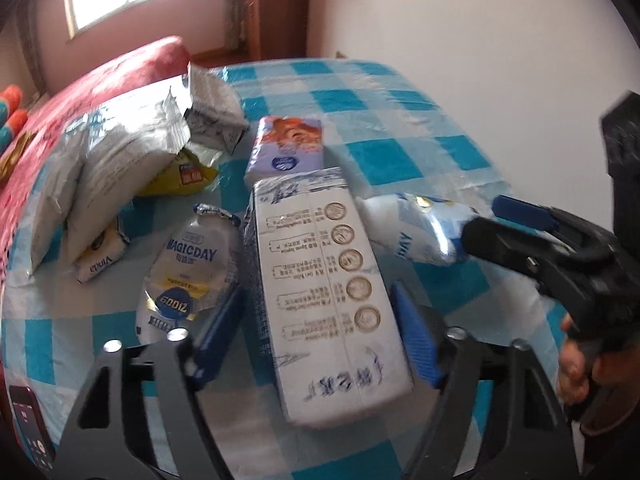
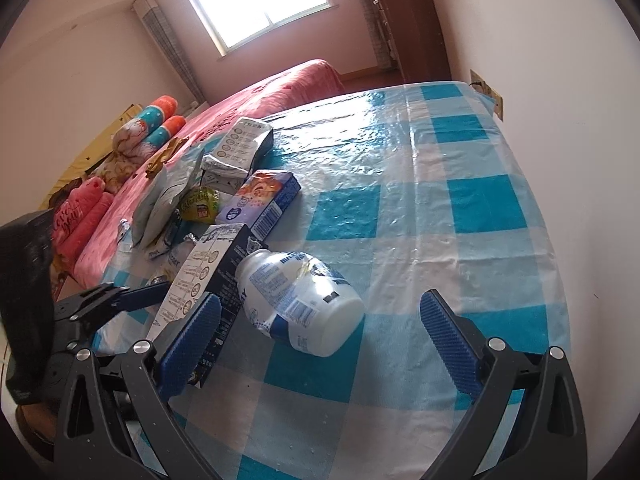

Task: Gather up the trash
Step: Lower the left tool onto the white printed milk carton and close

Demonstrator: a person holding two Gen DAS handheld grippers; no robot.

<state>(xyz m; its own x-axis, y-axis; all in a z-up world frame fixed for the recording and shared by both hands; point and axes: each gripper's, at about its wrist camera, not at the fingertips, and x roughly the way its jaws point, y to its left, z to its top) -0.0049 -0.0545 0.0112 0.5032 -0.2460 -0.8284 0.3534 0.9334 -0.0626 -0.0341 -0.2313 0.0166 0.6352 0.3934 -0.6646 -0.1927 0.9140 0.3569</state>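
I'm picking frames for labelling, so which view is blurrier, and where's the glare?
Left wrist view: softer, with smeared carton print. Right wrist view: sharper, with window blown out and glare on the tablecloth; both bend at the edges.

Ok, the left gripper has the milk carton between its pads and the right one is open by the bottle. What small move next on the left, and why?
Probably close the left gripper a little further on the milk carton before lifting. The carton lies between the blue pads, but whether they press on its sides is hard to tell. The right gripper is open near the white bottle, touching nothing.
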